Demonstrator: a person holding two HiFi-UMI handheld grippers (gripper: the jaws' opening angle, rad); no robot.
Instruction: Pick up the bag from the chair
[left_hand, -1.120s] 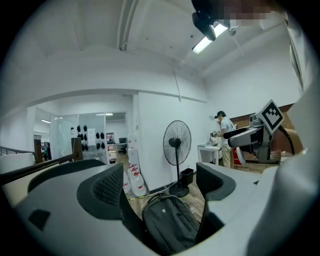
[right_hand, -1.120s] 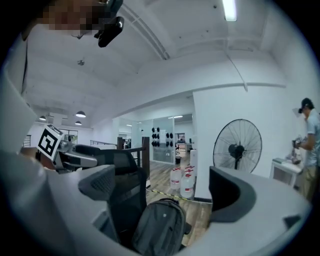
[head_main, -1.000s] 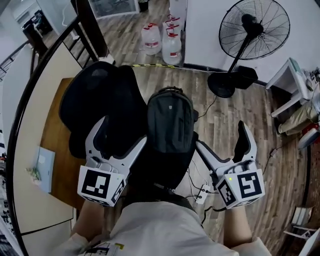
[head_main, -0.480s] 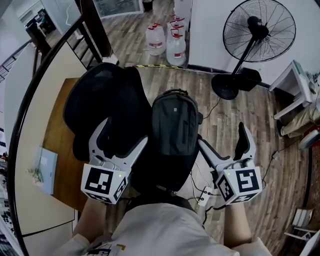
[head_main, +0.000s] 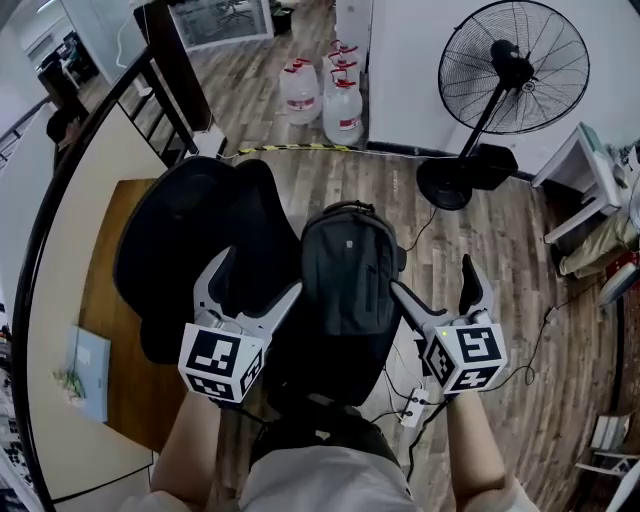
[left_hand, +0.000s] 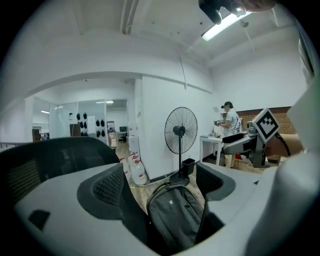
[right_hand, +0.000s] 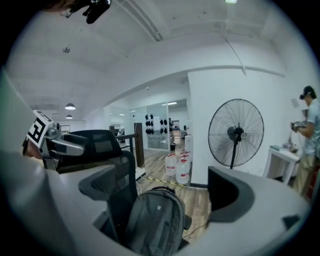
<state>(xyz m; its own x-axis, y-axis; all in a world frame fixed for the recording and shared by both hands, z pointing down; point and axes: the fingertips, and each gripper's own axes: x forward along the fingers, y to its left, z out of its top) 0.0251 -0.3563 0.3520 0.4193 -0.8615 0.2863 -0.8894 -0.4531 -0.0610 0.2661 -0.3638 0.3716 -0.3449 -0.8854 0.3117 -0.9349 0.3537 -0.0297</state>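
A dark grey backpack (head_main: 345, 280) stands upright on the seat of a black mesh office chair (head_main: 185, 240), beside its backrest. My left gripper (head_main: 258, 275) is open at the bag's left side, over the chair. My right gripper (head_main: 432, 275) is open at the bag's right side, above the floor. Neither touches the bag. In the left gripper view the backpack (left_hand: 175, 215) shows low between the spread jaws of the left gripper (left_hand: 160, 185), with the chair's backrest (left_hand: 50, 155) at left. The right gripper view has the backpack (right_hand: 152, 222) below the right gripper (right_hand: 167, 190).
A standing fan (head_main: 510, 70) and several water jugs (head_main: 320, 95) are beyond the chair. A wooden desk (head_main: 100, 300) and a dark railing (head_main: 60, 190) lie left. A power strip (head_main: 415, 408) with cables is on the floor. A white table (head_main: 585, 155) and a person (left_hand: 231, 120) are right.
Both grippers have edged forward along the bag's sides, the right one also shifting left toward it. The bag stays on the chair and both jaws stay open.
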